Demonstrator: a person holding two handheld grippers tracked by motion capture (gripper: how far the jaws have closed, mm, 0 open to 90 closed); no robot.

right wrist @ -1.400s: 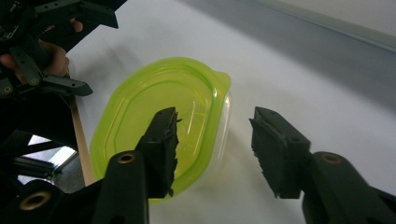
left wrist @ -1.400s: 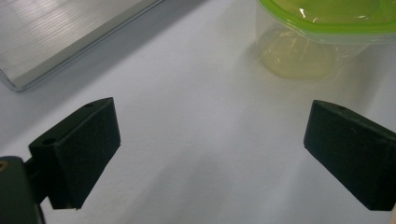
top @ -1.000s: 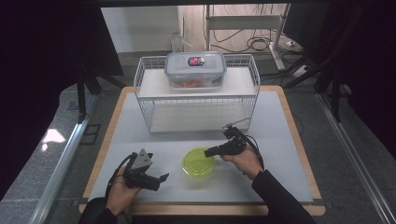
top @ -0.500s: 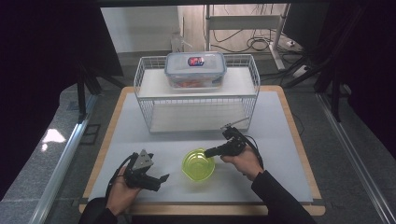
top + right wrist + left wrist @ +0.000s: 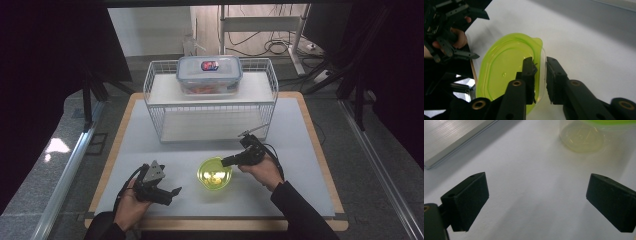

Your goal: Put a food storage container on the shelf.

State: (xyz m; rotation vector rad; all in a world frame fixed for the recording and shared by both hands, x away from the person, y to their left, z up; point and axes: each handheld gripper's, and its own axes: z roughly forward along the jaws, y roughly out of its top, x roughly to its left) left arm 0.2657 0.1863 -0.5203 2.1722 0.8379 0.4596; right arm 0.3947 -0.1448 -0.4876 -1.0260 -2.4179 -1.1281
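- Bowl (image 5: pixel 214 173): small, yellow-green, translucent, upright on the white mat (image 5: pixel 300 130), near the mat's near edge and about mid-width. It sits between the two grippers.
- In the right gripper view the bowl (image 5: pixel 504 75) shows a green rim with a small pouring lip and a clear wall.
- Right gripper (image 5: pixel 540 78): jaws straddle the bowl's right rim, one jaw inside, one outside. A narrow gap shows between the pads with the rim in it; the jaws have just been opening a little after closing. Cannot tell whether the pads press on the wall.
- In the high view the right gripper (image 5: pixel 235 160) comes at the bowl from the right, held by the right hand (image 5: pixel 262 172), dark sleeve behind it.
- Left gripper (image 5: pixel 536 202): jaws wide apart, nothing between them, over bare mat. The bowl's base (image 5: pixel 581 137) lies beyond it, well clear of the pads.
- In the high view the left gripper (image 5: pixel 167 192) is left of the bowl, near but apart, pointing right toward it, held in the left hand (image 5: pixel 131 202).
- Wire rack (image 5: pixel 210 107): white, two shelves, on the far half of the mat.
- Lidded box (image 5: pixel 209 74): clear, on the rack's top shelf, with a red and blue label on its lid.
- Mat lies on a wooden board (image 5: pixel 320 145).
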